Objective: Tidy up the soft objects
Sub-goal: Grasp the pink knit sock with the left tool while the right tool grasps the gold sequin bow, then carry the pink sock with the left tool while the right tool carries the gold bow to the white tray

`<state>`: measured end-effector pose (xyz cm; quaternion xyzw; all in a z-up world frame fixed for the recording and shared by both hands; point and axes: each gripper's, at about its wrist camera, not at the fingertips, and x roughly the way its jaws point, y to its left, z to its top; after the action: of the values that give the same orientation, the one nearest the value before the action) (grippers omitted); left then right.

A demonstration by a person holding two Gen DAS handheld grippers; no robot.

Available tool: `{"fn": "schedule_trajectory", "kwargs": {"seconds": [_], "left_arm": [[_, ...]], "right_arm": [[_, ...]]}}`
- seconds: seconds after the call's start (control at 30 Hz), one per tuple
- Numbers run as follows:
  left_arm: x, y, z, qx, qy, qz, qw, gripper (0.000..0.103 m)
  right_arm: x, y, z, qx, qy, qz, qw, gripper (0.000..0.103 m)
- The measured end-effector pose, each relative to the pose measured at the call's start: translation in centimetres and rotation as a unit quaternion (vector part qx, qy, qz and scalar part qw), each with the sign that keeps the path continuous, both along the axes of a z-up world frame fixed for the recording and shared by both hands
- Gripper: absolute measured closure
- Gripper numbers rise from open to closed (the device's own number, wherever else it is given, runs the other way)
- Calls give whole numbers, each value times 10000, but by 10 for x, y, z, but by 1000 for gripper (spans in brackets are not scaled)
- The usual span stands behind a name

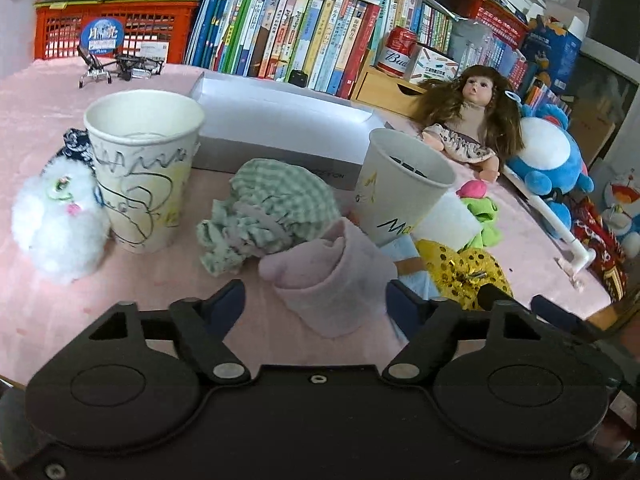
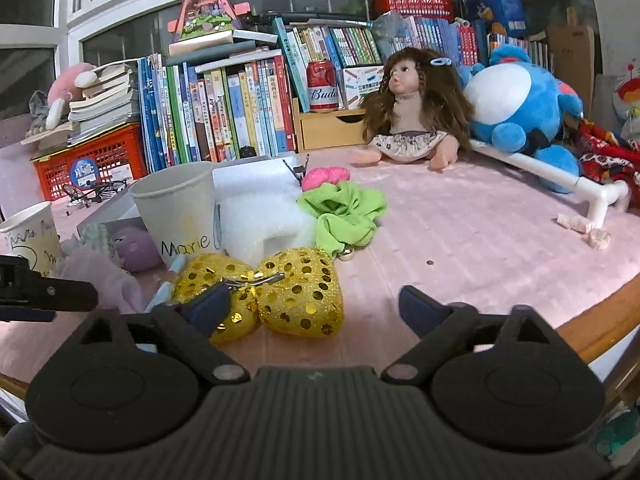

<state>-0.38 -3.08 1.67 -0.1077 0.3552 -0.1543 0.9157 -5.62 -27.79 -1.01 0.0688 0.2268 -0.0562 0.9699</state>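
A rolled pale pink cloth (image 1: 336,280) lies on the pink table cover between the fingers of my left gripper (image 1: 314,300). The right finger is against it, the left finger stands apart, so the gripper is open. Behind it sit a green checked fabric bundle (image 1: 272,208), a scribbled paper cup (image 1: 144,168) and a white fluffy toy cat (image 1: 56,216). My right gripper (image 2: 314,304) is open around a gold sequin bow (image 2: 280,292). Its left finger overlaps the bow's left lobe and its right finger is well clear. A cup marked "Marie" (image 2: 180,208) stands behind the bow.
A grey open box (image 1: 280,120) lies behind the cups. A green cloth (image 2: 344,212), a pink soft item (image 2: 324,178), a doll (image 2: 412,120) and a blue plush (image 2: 520,112) sit further back. Books line the rear. The table's wooden edge (image 2: 592,332) curves at the right.
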Motion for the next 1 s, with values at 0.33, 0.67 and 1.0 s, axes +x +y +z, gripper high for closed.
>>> {"fn": "schedule_trajectory", "kwargs": {"seconds": [0.33,0.67,1.0], "left_arm": [[13,-7,-14,-624,207,251,9975,33],[21,-12,-20,-822,205,479,9953,31],[13,-20,-13,-433,21,474,9979,75]], "right_arm": [[8,-20,-9,847,70,132,9963,21],[23,-13,-12,1255,37,405,9913,23],[15,-2,-5,1157,-24,426,9924,44]]}}
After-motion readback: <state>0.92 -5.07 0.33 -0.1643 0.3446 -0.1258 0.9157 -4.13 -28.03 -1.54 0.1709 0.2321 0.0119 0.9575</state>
